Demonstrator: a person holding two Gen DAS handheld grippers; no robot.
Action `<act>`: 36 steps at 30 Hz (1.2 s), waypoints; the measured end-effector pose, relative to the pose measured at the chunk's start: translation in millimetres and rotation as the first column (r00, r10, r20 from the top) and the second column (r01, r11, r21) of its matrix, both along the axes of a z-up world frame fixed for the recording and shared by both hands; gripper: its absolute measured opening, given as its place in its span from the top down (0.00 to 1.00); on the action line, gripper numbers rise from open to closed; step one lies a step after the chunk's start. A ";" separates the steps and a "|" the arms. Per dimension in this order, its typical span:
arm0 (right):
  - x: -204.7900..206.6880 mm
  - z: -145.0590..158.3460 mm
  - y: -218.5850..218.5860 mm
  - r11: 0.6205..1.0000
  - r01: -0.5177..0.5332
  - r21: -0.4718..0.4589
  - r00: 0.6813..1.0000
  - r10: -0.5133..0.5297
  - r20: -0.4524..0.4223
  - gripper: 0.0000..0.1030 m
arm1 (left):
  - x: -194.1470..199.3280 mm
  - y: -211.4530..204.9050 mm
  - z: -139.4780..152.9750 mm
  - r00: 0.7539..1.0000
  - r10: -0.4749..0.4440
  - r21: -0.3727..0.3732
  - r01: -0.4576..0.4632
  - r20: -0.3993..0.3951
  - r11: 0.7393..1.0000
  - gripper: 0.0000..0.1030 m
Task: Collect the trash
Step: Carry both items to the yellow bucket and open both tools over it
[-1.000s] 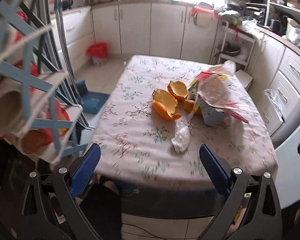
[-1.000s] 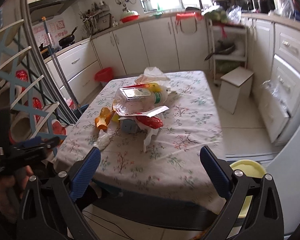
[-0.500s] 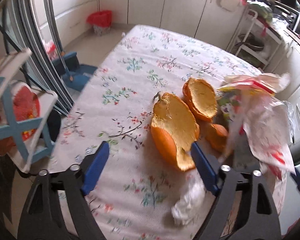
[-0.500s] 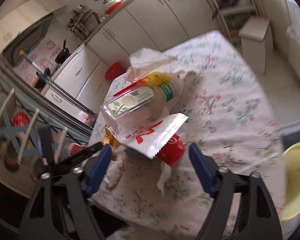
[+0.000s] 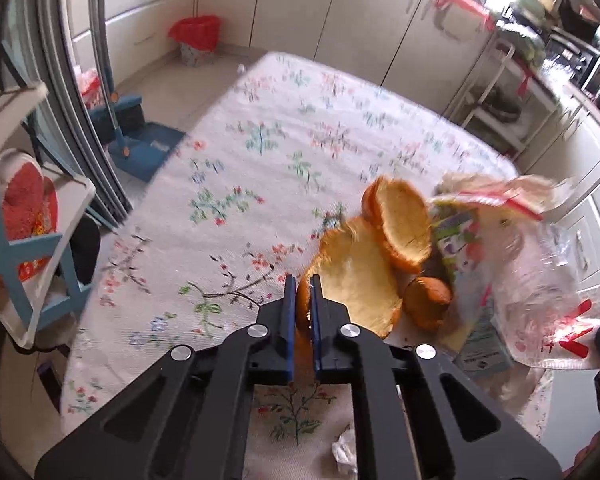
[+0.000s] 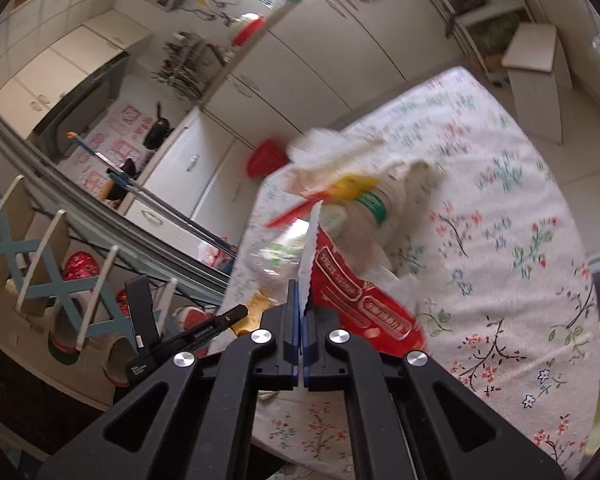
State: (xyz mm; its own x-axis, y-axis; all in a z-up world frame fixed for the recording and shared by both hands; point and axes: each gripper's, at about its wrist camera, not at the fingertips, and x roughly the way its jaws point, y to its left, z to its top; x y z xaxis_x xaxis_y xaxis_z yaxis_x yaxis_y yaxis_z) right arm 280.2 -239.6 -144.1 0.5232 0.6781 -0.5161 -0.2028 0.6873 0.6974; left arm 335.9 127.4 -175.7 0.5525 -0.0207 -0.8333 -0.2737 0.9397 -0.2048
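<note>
Left gripper (image 5: 301, 300) is being held low over the floral tablecloth (image 5: 260, 152), jaws nearly closed, w/ the rim of the big orange peel (image 5: 356, 280) being pinched between the blue pads. A 2nd peel half (image 5: 404, 220) is being propped against the first, and a small peel piece (image 5: 426, 300) is lying just beside them, to the right. All three are sitting toward the right side of the table, touching the pile of wrappers and a clear plastic bottle (image 5: 540, 272).

Right gripper (image 6: 301, 300) is being closed fully, and the serrated white edge of a red snack wrapper (image 6: 360, 292) is being clamped between its pads. The wrapper is being held edge-on, w/ the red printed side facing right; the rest of it is trailing down onto the cloth. The bottle, w/ a green label band, is lying just behind it, blurred, w/ crumpled white paper (image 6: 328, 144) at the back of the pile.

A red-lined bin (image 5: 198, 38) is standing on the floor by the cabinets, well apart from the table. A blue dustpan (image 5: 148, 148) is leaning near the table's left edge.
</note>
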 end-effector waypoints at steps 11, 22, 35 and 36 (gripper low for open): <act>-28.8 65.9 -9.0 1.000 -0.005 -0.025 0.988 0.009 0.156 0.98 | -55.8 14.0 36.8 0.994 0.013 -0.020 -0.011 0.107 1.000 0.95; -85.4 83.9 -88.6 0.989 0.130 -0.076 0.974 -0.113 0.199 0.98 | -122.1 -18.1 95.9 0.969 -0.082 -0.018 0.089 0.234 0.996 0.95; -136.5 32.5 -206.2 0.919 0.347 -0.185 0.938 -0.338 0.081 0.98 | -132.5 -184.9 109.3 0.892 -0.385 -0.023 0.401 0.238 0.916 0.95; -137.6 29.2 -210.4 0.916 0.354 -0.189 0.935 -0.347 0.071 0.98 | -131.1 -199.9 106.3 0.884 -0.407 -0.022 0.423 0.231 0.906 0.95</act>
State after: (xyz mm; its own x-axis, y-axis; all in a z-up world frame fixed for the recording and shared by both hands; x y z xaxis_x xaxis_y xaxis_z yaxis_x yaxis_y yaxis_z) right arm 142.6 -450.0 -114.9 0.7292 0.3359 -0.5962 0.0536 0.8405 0.5391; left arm 204.8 -72.5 -69.4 0.6461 -0.3410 -0.6828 0.1967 0.9388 -0.2826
